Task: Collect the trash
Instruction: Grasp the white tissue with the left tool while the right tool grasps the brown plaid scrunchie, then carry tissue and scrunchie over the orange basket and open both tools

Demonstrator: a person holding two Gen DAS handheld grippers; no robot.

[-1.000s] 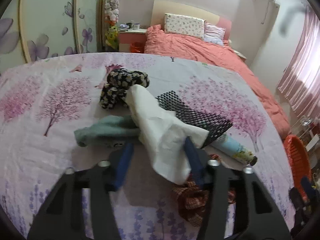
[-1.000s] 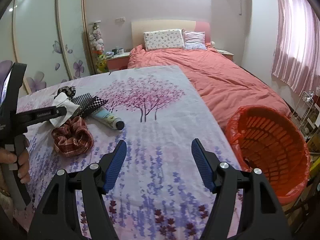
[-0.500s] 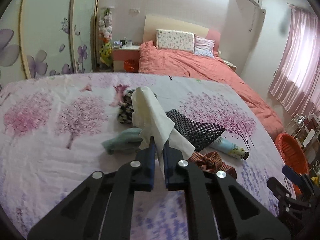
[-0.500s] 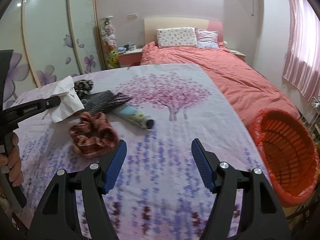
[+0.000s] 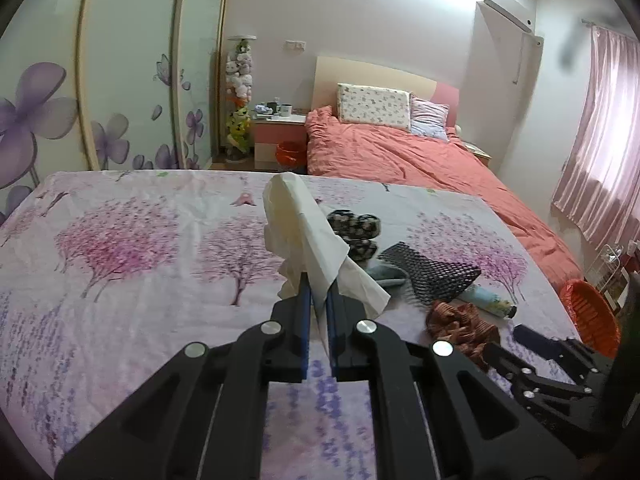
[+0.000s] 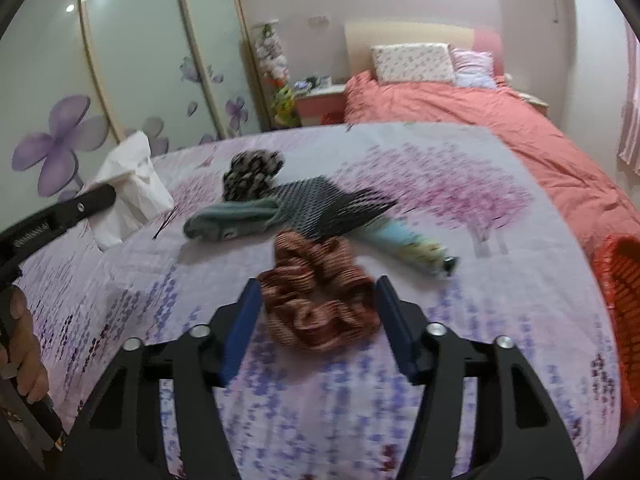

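Note:
A crumpled white tissue point(image 5: 304, 232) stands up out of my left gripper point(image 5: 316, 304), which is shut on its lower edge and holds it above the floral bedspread point(image 5: 132, 320). The right wrist view shows the same tissue point(image 6: 132, 184) lifted at the left. My right gripper point(image 6: 318, 292) is low over the bedspread, its jaws closing. A red-brown plaid scrunchie point(image 6: 316, 296) lies between its blue fingers, and its edges reach both pads. An orange trash basket point(image 6: 616, 280) stands off the bed's right edge.
Beyond the scrunchie lie a teal sock point(image 6: 232, 220), a black mesh piece point(image 6: 332, 204), a light blue tube point(image 6: 416, 248) and a black floral scrunchie point(image 6: 252, 172). A bed with a red duvet point(image 5: 400, 156) stands behind. A person's hand point(image 6: 24, 344) grips the left handle.
My left gripper shut on the tissue and raised it off the pile. My right gripper moved left across the bedspread to straddle the plaid scrunchie, its jaws narrowing.

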